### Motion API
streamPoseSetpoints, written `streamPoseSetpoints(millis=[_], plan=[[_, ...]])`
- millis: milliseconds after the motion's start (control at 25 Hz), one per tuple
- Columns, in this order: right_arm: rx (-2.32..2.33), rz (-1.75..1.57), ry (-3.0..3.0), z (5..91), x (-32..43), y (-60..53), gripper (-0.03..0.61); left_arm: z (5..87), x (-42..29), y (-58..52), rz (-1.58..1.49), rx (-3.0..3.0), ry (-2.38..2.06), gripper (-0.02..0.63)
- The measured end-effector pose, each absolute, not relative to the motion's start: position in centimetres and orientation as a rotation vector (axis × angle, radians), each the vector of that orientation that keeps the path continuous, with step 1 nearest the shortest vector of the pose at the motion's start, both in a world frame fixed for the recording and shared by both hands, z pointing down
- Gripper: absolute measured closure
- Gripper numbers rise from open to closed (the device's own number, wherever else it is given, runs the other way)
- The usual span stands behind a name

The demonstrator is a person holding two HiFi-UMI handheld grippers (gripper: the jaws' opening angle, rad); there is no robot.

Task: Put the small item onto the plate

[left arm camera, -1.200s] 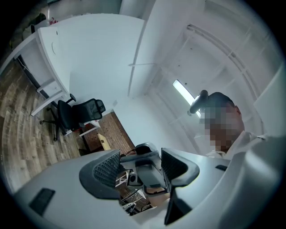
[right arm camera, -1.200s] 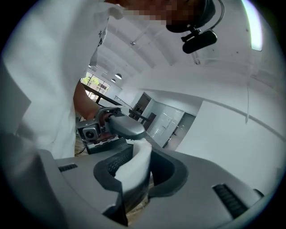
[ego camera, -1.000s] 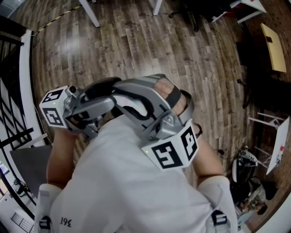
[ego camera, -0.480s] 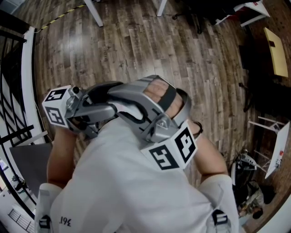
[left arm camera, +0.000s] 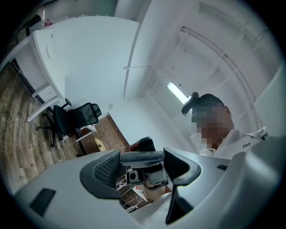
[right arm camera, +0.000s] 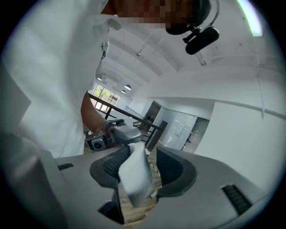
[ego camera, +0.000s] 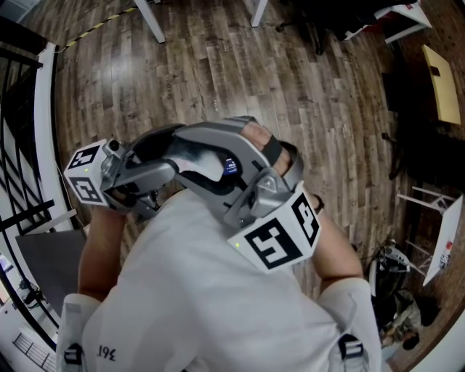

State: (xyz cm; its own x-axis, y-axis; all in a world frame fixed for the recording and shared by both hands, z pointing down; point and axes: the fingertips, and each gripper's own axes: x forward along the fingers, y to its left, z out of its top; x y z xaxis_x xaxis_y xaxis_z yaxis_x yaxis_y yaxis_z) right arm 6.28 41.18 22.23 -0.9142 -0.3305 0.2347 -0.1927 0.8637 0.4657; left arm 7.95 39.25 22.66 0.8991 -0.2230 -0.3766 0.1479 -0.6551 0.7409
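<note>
I hold both grippers close together in front of my white shirt. A small white item [right arm camera: 134, 176] stands between the jaws of my right gripper [right arm camera: 147, 170]. It leans on the left pad, with a gap to the right pad, and these jaws are opening. My left gripper [left arm camera: 143, 167] has its jaws wide and closing slightly; the right gripper's nose and camera [left arm camera: 132, 176] show between them. From the head view, the left gripper [ego camera: 149, 171] meets the right gripper [ego camera: 211, 156] tip to tip. No plate shows in any view.
Below me is a wooden floor [ego camera: 218, 65] with white table legs [ego camera: 149, 22] at the top. A black railing [ego camera: 22, 109] runs along the left. Clutter and a white stand [ego camera: 418, 269] lie at the right. An office chair [left arm camera: 73, 118] stands by a desk.
Both grippers stay together at my chest. The right gripper has rolled a little, its marker cube shifting slightly right, and a small blue light now shows on its body.
</note>
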Motion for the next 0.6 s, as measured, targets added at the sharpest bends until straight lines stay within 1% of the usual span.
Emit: streamPoseSetpoints(millis=[80, 160, 200, 240, 400, 480, 600], plan=[[0.375, -0.541, -2.783, 21.9, 6.4, 41.2, 0.378, 22.7, 6.9, 38.7, -0.615, 2.203, -0.104, 0.307], [0.326, -0.405, -2.829, 22.1, 6.5, 41.2, 0.294, 22.6, 6.0, 38.3, -0.658, 2.211, -0.158, 0.307], [0.304, -0.317, -2.857, 22.2, 6.6, 41.1, 0.270, 22.6, 5.7, 38.1, -0.671, 2.228, -0.187, 0.307], [0.295, -0.211, -2.895, 22.2, 6.7, 41.0, 0.259, 22.5, 5.4, 38.0, -0.674, 2.254, -0.217, 0.307], [0.321, 0.329, -3.098, 21.1, 7.2, 39.9, 0.258, 22.1, 4.8, 38.3, -0.640, 2.387, -0.309, 0.307], [0.287, 0.490, -3.140, 21.1, 7.4, 39.6, 0.258, 21.9, 4.7, 38.4, -0.637, 2.421, -0.326, 0.307], [0.215, 0.628, -3.145, 22.1, 7.5, 39.7, 0.258, 21.7, 4.9, 38.8, -0.626, 2.452, -0.320, 0.307]])
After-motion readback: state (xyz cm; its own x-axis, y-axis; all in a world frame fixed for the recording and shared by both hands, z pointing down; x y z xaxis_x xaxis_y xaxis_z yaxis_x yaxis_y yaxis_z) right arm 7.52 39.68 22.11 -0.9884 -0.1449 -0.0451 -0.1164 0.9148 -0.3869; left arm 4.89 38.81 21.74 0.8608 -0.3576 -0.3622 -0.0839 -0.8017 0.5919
